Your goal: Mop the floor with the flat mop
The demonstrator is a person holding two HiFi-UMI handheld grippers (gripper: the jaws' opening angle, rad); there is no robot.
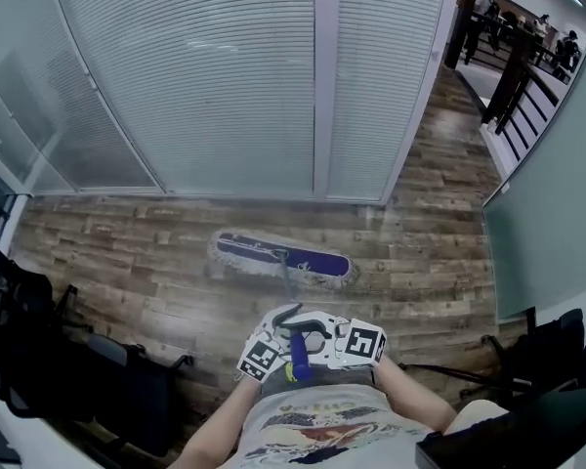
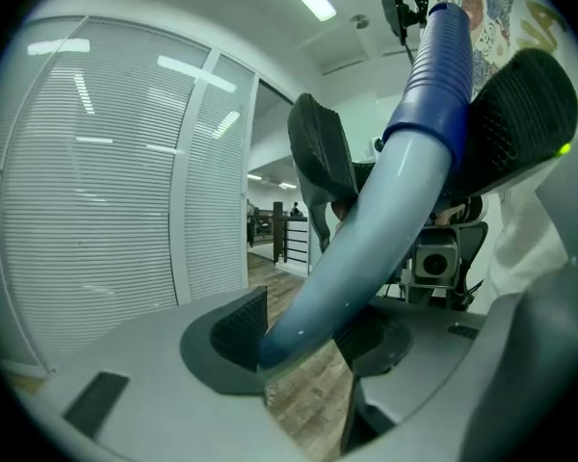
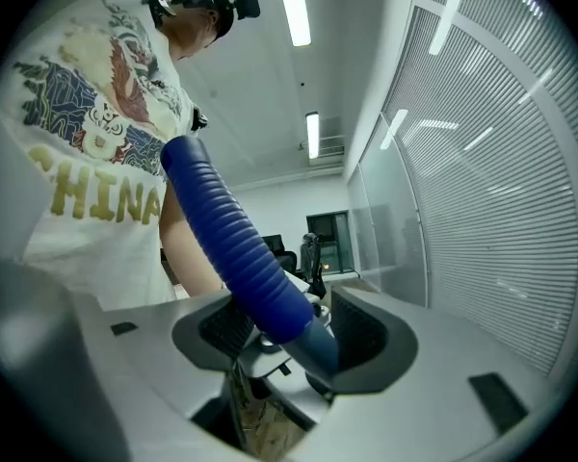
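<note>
- Flat mop (image 1: pixel 283 256) head flat on wood floor (image 1: pixel 127 252), 12 o'clock of both tongs, near blinds (image 1: pixel 205 76).
- L tongs (image 2: pixel 308 335) clamped on handle (image 2: pixel 385 210), pale shaft.
- R tongs (image 3: pixel 294 330) clamped on handle's ribbed blue grip.

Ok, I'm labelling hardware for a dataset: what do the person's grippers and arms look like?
Both the left gripper and right gripper have pale grey shells and black ribbed pads; each carries a cube of black-and-white square markers. The person wears a short-sleeved printed T-shirt.
</note>
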